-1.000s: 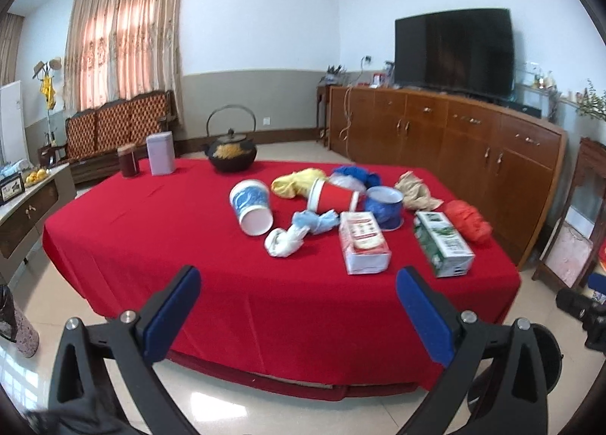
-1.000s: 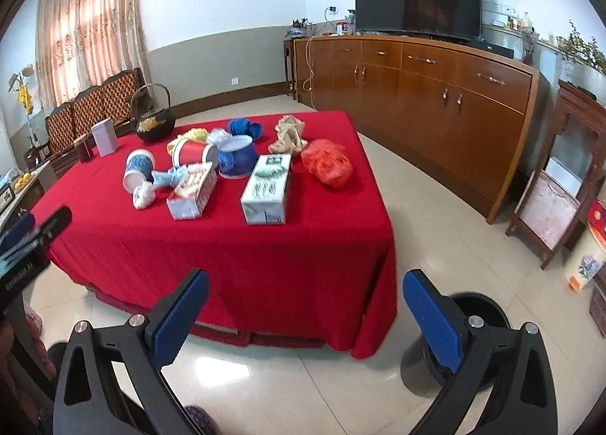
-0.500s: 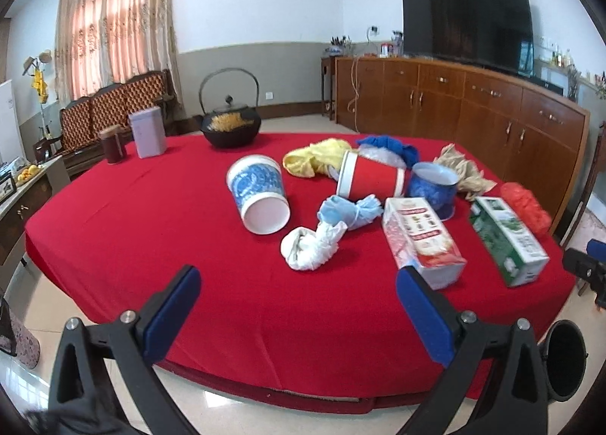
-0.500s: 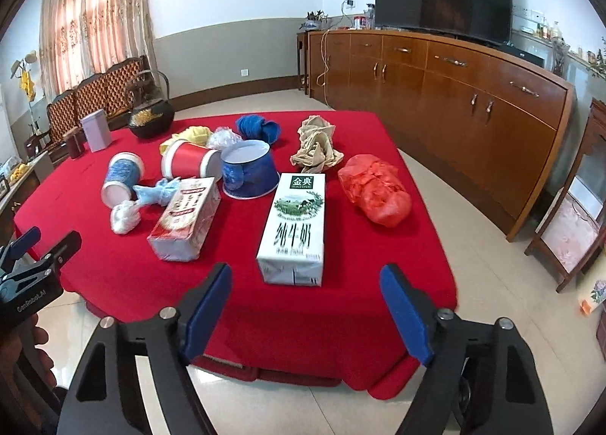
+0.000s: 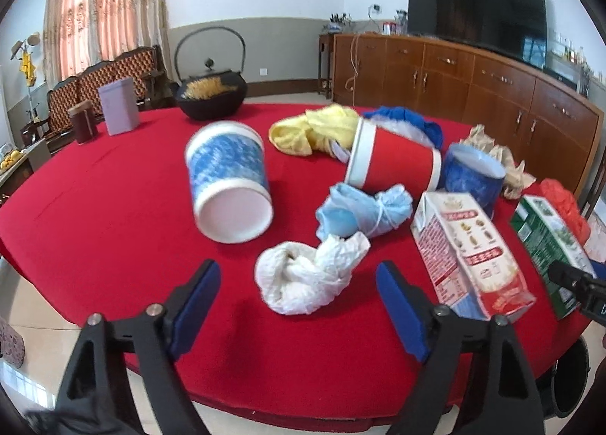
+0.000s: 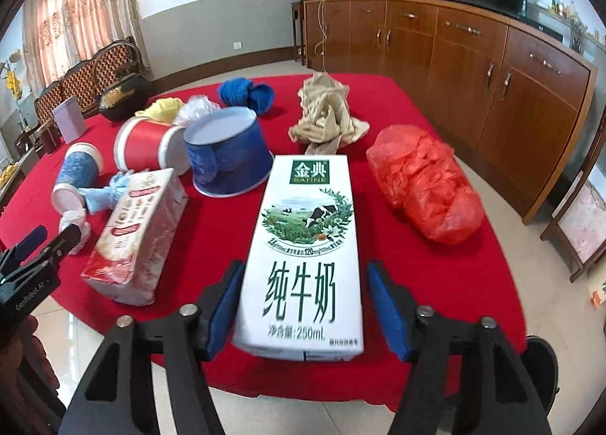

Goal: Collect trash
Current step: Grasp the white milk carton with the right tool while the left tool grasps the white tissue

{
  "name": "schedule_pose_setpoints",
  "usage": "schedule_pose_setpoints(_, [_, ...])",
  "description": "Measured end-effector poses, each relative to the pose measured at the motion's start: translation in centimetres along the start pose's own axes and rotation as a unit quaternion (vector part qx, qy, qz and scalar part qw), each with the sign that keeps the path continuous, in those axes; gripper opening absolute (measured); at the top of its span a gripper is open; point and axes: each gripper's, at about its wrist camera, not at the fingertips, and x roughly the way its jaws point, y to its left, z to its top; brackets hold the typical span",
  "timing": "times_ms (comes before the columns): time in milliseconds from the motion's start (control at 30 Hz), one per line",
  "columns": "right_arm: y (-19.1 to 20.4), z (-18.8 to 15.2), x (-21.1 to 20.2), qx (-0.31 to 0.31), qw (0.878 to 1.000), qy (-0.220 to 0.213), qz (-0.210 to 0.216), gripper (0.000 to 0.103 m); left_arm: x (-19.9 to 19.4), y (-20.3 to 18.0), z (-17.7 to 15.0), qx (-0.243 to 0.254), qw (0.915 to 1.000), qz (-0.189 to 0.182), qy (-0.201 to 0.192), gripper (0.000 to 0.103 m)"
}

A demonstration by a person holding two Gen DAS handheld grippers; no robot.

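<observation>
Right gripper (image 6: pixel 303 302) of mine spread wide, pads either side of green milk carton (image 6: pixel 303 245) flat on red table (image 6: pixel 416 264), not squeezing. Left gripper (image 5: pixel 299 306) wide, empty, facing white crumpled bag (image 5: pixel 303 279).

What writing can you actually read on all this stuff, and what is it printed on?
"金典", "纯牛奶", "净含量:250mL": green-and-white milk carton.
"120mg/100mL", in its curved small print; the rest is too small.
"GenRobot.AI": left tongs.
Red-and-white carton: print too blurred to read.
</observation>
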Motion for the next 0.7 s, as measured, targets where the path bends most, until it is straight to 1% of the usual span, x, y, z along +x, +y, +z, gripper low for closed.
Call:
schedule_pose_setpoints(100, [-0.1,0.2,0.6,0.002,1.000,0.002,0.002,0.061,0.8,-0.1,-0.1,0.000,1.0000,0.003,0.003,0.079])
schedule_pose_setpoints(167, [-0.2,0.2,0.8,0.001,1.000,-0.003,0.000,0.058,1.1,0.0,0.0,-0.003,1.0000,0.000,0.006,0.069])
schedule_pose_setpoints(200, [-0.2,0.3,1.0,0.002,1.000,-0.005,0.002,0.057,1.3,0.0,0.1,-0.002,1.0000,0.000,0.006,0.055])
schedule_pose_setpoints(233, [-0.4,0.4,1.0,0.004,1.000,-0.007,0.005,0.057,1.5,0.1,0.1,-0.004,0.9999,-0.002,0.009,0.050])
schedule_pose_setpoints(333, [-0.6,0.6,0.7,0.007,1.000,-0.016,0.005,0.056,1.0,0.5,0.2,-0.011,0.9999,-0.006,-0.002,0.047])
schedule_pose_setpoints(467, [-1.1,0.7,-0.8,0.011,0.999,-0.035,0.010,0.056,-1.2,0.5,0.5,-0.006,0.9997,-0.005,-0.023,0.047])
schedule_pose_setpoints(533, [-1.3,0.8,-2.0,0.015,0.999,-0.045,0.013,0.056,-2.4,0.0,0.8,0.001,0.9994,-0.008,-0.034,0.047])
schedule_pose_setpoints(633, [-1.8,0.8,-4.0,0.018,0.998,-0.061,0.011,0.056,-4.4,-1.0,1.3,0.006,0.9984,-0.024,-0.051,0.047])
schedule_pose_setpoints(700, [-2.4,0.8,-5.7,0.021,0.997,-0.074,0.007,0.056,-5.8,-2.1,1.5,0.017,0.9973,-0.032,-0.063,0.047])
